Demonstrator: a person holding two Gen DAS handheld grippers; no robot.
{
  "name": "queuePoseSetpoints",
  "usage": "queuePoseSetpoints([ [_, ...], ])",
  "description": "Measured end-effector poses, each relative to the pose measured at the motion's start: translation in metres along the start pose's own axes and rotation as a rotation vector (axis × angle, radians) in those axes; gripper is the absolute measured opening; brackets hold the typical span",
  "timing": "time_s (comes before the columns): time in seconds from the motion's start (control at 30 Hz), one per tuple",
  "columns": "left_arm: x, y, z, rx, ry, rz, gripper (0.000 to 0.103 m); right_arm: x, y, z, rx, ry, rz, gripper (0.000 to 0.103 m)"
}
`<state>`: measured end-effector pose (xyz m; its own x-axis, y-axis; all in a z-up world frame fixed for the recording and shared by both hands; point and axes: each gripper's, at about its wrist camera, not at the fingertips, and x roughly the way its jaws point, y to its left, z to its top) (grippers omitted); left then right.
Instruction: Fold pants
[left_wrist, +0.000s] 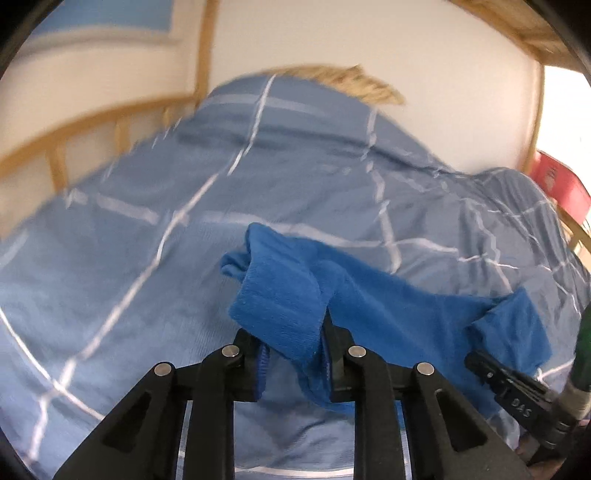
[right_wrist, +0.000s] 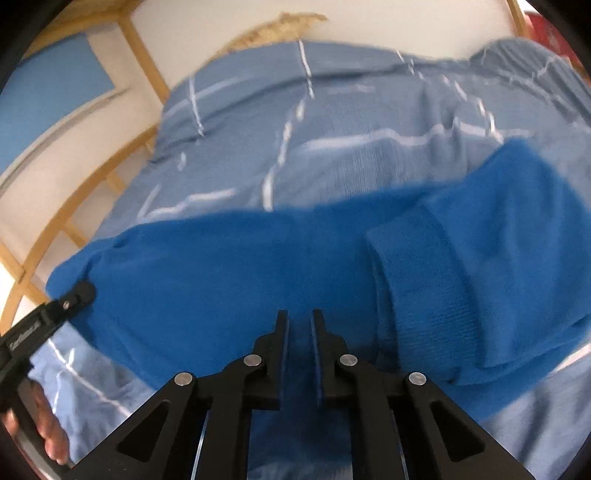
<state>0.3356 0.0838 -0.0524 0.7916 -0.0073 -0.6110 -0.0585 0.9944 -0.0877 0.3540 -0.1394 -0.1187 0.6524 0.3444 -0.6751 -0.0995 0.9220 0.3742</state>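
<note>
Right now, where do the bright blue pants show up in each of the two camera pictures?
Left wrist view: the blue pants hang lower centre, gripped by the left gripper.
Right wrist view: the pants fill the middle band, the right gripper closed on them.
Shared landmark: the checked blue duvet beneath.

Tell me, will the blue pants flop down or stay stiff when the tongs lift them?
Probably floppy: the blue pants sag and bunch between the left tongs and right tongs. They look fuzzy, so likely not slippery. They seem light, draping softly over the bedspread.
</note>
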Motion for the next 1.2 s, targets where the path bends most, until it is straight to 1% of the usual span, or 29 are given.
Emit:
queuePoseSetpoints([
  [0.07, -0.015, -0.020, 0.011, 0.053, -0.046, -0.016, 0.021, -0.025, 0.002, 0.006, -0.025, -0.052, 0.012, 0.012],
  [0.1, -0.023, -0.034, 0.017, 0.082, -0.070, -0.030, 0.021, -0.039, 0.002, 0.010, -0.046, -0.076, 0.009, 0.012],
  [0.2, -0.036, -0.069, 0.030, 0.151, -0.110, -0.059, 0.021, -0.077, -0.005, 0.023, -0.123, -0.136, -0.017, 0.012],
  [0.27, -0.041, -0.098, 0.036, 0.199, -0.131, -0.084, 0.020, -0.092, -0.014, 0.030, -0.159, -0.150, -0.039, 0.012],
  [0.4, -0.038, -0.158, 0.041, 0.281, -0.141, -0.127, 0.020, -0.119, -0.050, 0.043, -0.206, -0.169, -0.115, 0.012],
  [0.5, -0.029, -0.204, 0.037, 0.339, -0.126, -0.166, 0.019, -0.130, -0.075, 0.050, -0.210, -0.167, -0.152, 0.012],
  [0.6, -0.022, -0.243, 0.025, 0.391, -0.104, -0.207, 0.018, -0.142, -0.101, 0.050, -0.205, -0.171, -0.187, 0.012],
  [0.73, -0.010, -0.292, 0.005, 0.475, -0.072, -0.248, 0.018, -0.152, -0.135, 0.046, -0.160, -0.171, -0.211, 0.012],
  [0.8, -0.001, -0.315, -0.008, 0.523, -0.041, -0.261, 0.017, -0.153, -0.152, 0.042, -0.129, -0.166, -0.222, 0.012],
  [0.9, 0.011, -0.333, -0.024, 0.557, -0.003, -0.278, 0.017, -0.156, -0.174, 0.034, -0.084, -0.158, -0.227, 0.012],
  [1.0, 0.018, -0.336, -0.033, 0.571, 0.034, -0.299, 0.018, -0.157, -0.187, 0.026, -0.060, -0.150, -0.235, 0.012],
  [1.03, 0.018, -0.335, -0.034, 0.572, 0.043, -0.312, 0.019, -0.157, -0.189, 0.025, -0.057, -0.147, -0.237, 0.012],
  [1.07, 0.016, -0.335, -0.034, 0.574, 0.047, -0.325, 0.023, -0.158, -0.190, 0.022, -0.053, -0.146, -0.238, 0.012],
  [1.1, 0.013, -0.333, -0.035, 0.572, 0.048, -0.339, 0.036, -0.158, -0.192, 0.020, -0.045, -0.149, -0.240, 0.012],
  [1.13, 0.006, -0.328, -0.034, 0.553, 0.050, -0.377, 0.046, -0.158, -0.194, 0.019, -0.040, -0.147, -0.238, 0.014],
  [1.17, -0.001, -0.322, -0.032, 0.529, 0.040, -0.399, 0.062, -0.158, -0.194, 0.019, -0.033, -0.143, -0.233, 0.022],
  [1.2, -0.010, -0.313, -0.030, 0.501, 0.016, -0.416, 0.066, -0.158, -0.194, 0.020, -0.017, -0.142, -0.223, 0.028],
])
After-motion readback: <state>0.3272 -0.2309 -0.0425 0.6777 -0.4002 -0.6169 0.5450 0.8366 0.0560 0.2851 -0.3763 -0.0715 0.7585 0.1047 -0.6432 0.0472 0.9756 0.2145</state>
